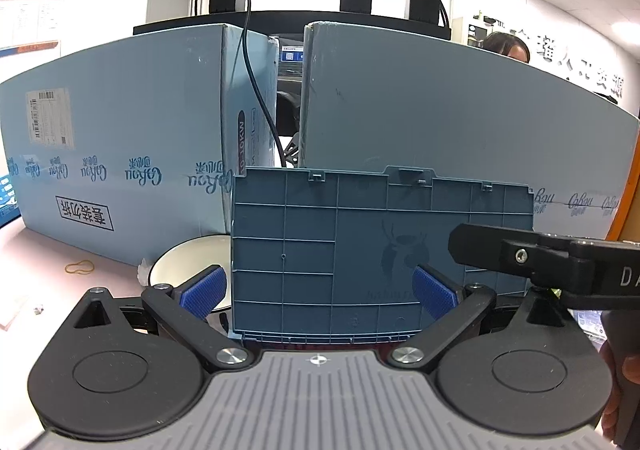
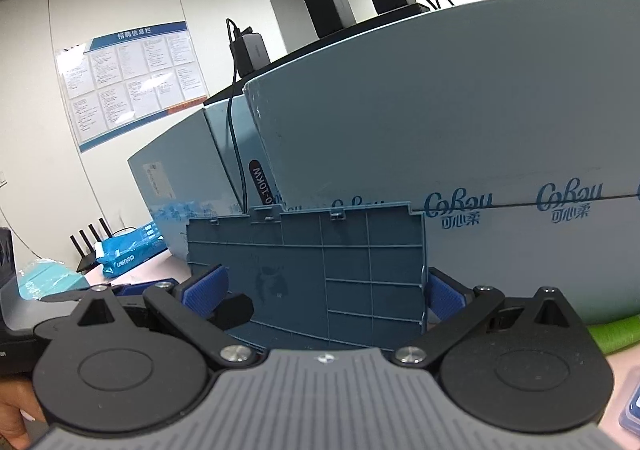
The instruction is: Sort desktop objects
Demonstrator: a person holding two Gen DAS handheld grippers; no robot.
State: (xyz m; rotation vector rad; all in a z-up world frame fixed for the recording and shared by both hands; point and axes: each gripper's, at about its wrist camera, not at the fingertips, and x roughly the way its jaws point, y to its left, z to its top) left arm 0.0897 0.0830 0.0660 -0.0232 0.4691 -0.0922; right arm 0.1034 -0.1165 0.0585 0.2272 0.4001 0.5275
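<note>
Fingers of left gripper [image 1: 318, 288] spread wide, blue pads either side of upright blue lid [image 1: 360, 250], grip not closed on it. Right gripper [image 2: 326, 290] likewise wide apart, straddling same lid [image 2: 320, 274]; contact cannot be told. Lid stands raised before pale blue cartons [image 1: 120, 154]. White plate [image 1: 188, 262] and rubber band [image 1: 80, 268] on desk [image 1: 40, 262] behind. Box interior hidden. Judgement: sorting barely begun or mid-way; nothing visibly put away.

Ribbed lid [image 1: 360, 250] stands upright before two cartons [image 1: 120, 154] set side by side — plate [image 1: 188, 262] at lid's left, rubber band [image 1: 80, 268] farther left.
</note>
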